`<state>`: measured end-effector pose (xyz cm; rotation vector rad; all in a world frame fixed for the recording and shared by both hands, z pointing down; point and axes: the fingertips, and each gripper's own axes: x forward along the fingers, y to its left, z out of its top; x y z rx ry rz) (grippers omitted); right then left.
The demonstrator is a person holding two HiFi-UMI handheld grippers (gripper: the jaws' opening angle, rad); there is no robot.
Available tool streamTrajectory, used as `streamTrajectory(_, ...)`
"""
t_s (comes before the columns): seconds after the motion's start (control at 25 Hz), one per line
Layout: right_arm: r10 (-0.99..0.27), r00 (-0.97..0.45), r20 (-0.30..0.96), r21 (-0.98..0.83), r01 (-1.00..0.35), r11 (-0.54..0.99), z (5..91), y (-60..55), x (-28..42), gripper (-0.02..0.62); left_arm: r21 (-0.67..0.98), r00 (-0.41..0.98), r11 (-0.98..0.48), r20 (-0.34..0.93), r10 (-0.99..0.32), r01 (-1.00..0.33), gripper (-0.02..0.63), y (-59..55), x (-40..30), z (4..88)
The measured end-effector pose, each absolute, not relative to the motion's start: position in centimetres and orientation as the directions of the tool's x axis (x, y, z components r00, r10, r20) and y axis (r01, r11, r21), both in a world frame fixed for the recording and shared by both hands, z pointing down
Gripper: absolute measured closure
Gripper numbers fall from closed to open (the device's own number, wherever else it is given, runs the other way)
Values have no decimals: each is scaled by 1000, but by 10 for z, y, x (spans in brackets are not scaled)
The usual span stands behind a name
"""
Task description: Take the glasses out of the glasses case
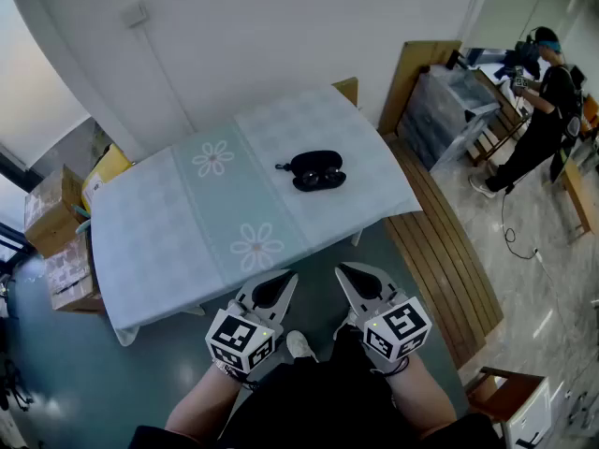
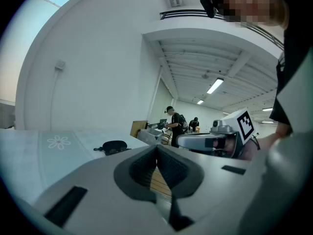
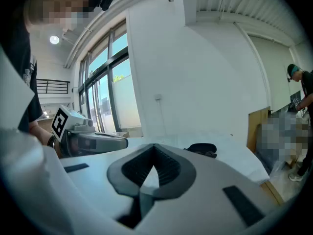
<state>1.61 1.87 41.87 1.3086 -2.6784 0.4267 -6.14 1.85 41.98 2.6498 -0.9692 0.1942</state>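
Note:
A black glasses case (image 1: 318, 169) lies on the right half of the table (image 1: 168, 232), which has a pale cloth with flower prints. The case looks open, with dark glasses showing in its near half. Both grippers hang below the table's near edge, well short of the case. My left gripper (image 1: 284, 278) is shut with nothing in it, and so is my right gripper (image 1: 345, 270). In the left gripper view the jaws (image 2: 156, 150) meet, with the case (image 2: 114, 146) far ahead at the left. In the right gripper view the gripper (image 3: 154, 150) is shut, and the case (image 3: 202, 148) lies ahead at the right.
A wooden slatted bench (image 1: 440, 241) runs along the table's right side. Cardboard boxes (image 1: 56, 227) are stacked at the left. A person (image 1: 547, 92) works at another table at the far right. A small wooden box (image 1: 510, 400) stands at the bottom right.

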Motion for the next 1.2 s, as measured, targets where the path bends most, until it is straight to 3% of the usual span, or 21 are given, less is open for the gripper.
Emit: streamTrajectory(1.2, -768, -600, 224, -151, -800, 581, 408, 13, 8, 572, 232, 785, -750, 214, -582, -619, 577, 24, -72, 413)
